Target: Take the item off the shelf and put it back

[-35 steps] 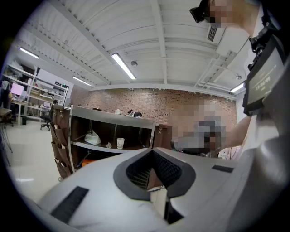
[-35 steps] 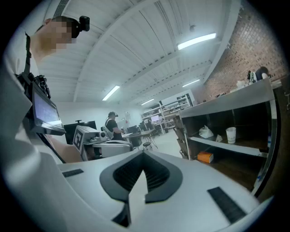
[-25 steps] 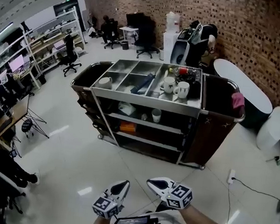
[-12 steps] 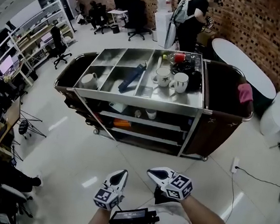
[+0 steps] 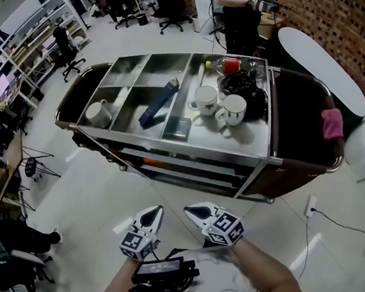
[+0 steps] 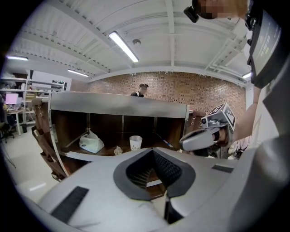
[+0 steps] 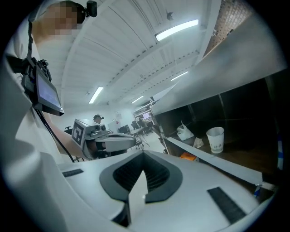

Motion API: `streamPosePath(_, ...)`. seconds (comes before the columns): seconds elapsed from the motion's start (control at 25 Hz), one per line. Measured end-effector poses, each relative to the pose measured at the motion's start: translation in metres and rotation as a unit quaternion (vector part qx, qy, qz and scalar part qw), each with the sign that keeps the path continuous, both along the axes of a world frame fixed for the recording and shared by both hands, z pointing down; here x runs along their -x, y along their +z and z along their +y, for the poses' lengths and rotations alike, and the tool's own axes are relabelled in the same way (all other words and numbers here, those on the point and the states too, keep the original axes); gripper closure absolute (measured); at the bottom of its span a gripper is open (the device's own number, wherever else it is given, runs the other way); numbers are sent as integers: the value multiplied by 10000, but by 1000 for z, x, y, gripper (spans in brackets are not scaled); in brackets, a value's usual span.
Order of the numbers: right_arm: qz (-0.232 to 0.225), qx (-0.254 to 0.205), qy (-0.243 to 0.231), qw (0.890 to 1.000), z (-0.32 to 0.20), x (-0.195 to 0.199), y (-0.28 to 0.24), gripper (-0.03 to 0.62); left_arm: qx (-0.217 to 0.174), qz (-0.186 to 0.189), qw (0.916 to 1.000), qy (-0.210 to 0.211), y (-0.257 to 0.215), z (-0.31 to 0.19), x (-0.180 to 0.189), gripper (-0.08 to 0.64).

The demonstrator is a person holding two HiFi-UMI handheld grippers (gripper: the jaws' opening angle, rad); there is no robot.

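Note:
A steel service cart [image 5: 176, 145] stands ahead of me, its shelves mostly hidden under the top tray in the head view. Both grippers hang low in front of my body, short of the cart. My left gripper [image 5: 152, 214] is shut and empty. My right gripper [image 5: 195, 210] is beside it, also shut with nothing in it. The left gripper view looks into the middle shelf [image 6: 97, 155], which bears a paper cup [image 6: 135, 142], a white bag [image 6: 92, 144] and a crumpled scrap [image 6: 118, 150]. In the right gripper view the same paper cup [image 7: 215, 139] and white bag [image 7: 185, 132] show.
The top tray holds two white mugs [image 5: 205, 100] [image 5: 232, 109], a third mug [image 5: 98, 112], a blue packet [image 5: 159, 101], a black bundle [image 5: 243, 87] and a red-capped bottle [image 5: 231, 65]. A pink cloth [image 5: 332, 122] hangs on the cart's right bag. A person [image 5: 237, 12] stands behind.
The head view has come closer to the cart and looks more steeply onto its top. Both grippers stay low, shut and side by side.

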State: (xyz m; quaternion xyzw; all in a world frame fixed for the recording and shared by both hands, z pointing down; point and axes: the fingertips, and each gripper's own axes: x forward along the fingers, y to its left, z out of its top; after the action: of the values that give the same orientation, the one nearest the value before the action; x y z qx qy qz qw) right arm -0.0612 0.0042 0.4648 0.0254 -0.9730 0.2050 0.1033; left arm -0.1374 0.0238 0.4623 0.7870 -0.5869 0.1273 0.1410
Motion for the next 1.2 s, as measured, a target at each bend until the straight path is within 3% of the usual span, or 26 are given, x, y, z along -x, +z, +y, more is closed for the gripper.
streamPosePath(0.36,137,17,187,9997,-44,12,8,586,207,-92,9996,165,17,-54,14,548)
streamPosePath(0.92,270,177,1570,9871,-82,-2,20,586,606,-200,9962,598,59,-118,34,548)
streamPosePath(1.2,349,319,2051,9776,-91,-24,38,586,802,-448,9951,363,94,-149,49,548)
